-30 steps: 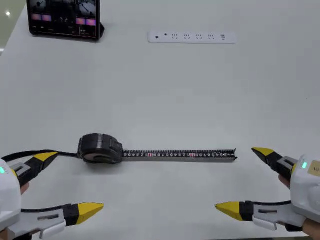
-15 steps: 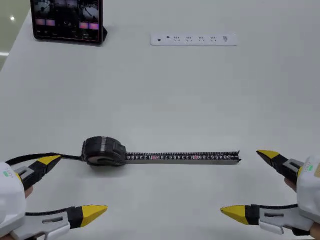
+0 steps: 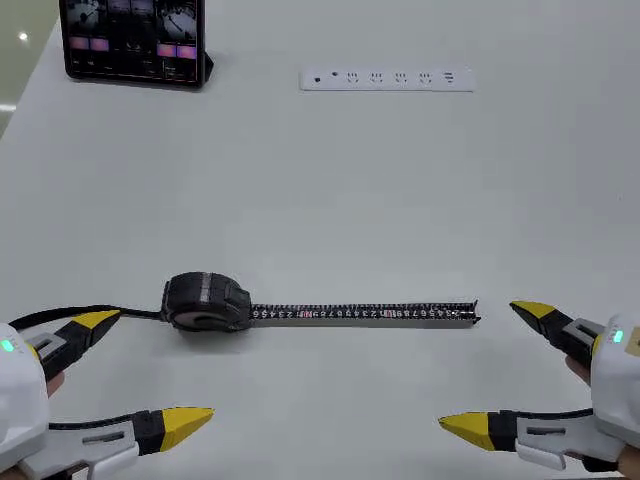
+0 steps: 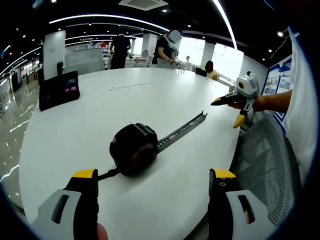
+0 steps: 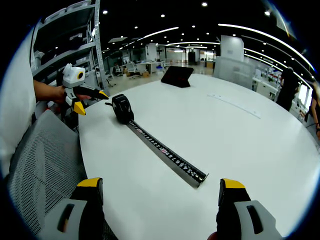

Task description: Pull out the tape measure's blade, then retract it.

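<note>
A white desk (image 3: pixel 400 180) stood in a wide hall under strip lights (image 4: pixel 100 19) on a dark ceiling. Bright windows (image 4: pixel 224 60) lit one side; a grey mesh chair (image 5: pixel 37 160) sat at the desk's near edge, tall shelves (image 5: pixel 65 35) beyond it.

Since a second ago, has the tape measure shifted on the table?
No. The tape measure sits the same way below the power strip; only the view shifted.

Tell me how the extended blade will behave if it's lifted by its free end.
The blade is thin and long, lying flat on the table, so it would probably flex or sag rather than stay rigid. The chunky case looks heavier and would likely sit there as an anchor.
</note>
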